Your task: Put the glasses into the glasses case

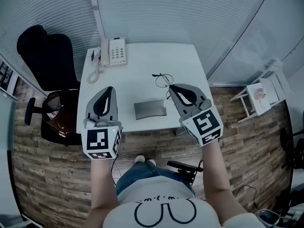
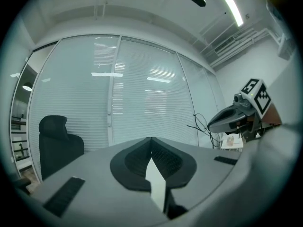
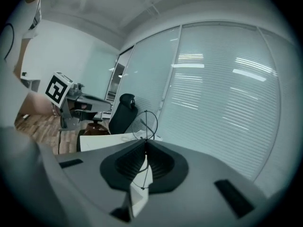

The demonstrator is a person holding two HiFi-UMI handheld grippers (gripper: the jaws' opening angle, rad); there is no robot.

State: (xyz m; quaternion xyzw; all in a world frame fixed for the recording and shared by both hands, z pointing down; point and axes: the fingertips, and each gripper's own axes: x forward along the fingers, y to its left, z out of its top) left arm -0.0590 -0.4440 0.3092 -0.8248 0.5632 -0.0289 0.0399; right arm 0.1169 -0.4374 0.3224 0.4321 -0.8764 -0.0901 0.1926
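Where the right gripper [image 1: 171,86] pinches them, the glasses [image 1: 162,80] are partly hidden.

1. The person holds a gripper in each hand, and both reach out in front of the body.
2. The left gripper [image 1: 111,88] points forward and sits level. Its jaws are closed tip to tip, with nothing between them.
3. The right gripper [image 1: 171,86] tips down a little and leans in toward the middle. Its jaws pinch the thin wire of the glasses [image 3: 146,123].
4. The left arm [image 1: 100,184] and the right arm [image 1: 214,175] are bare and well apart.
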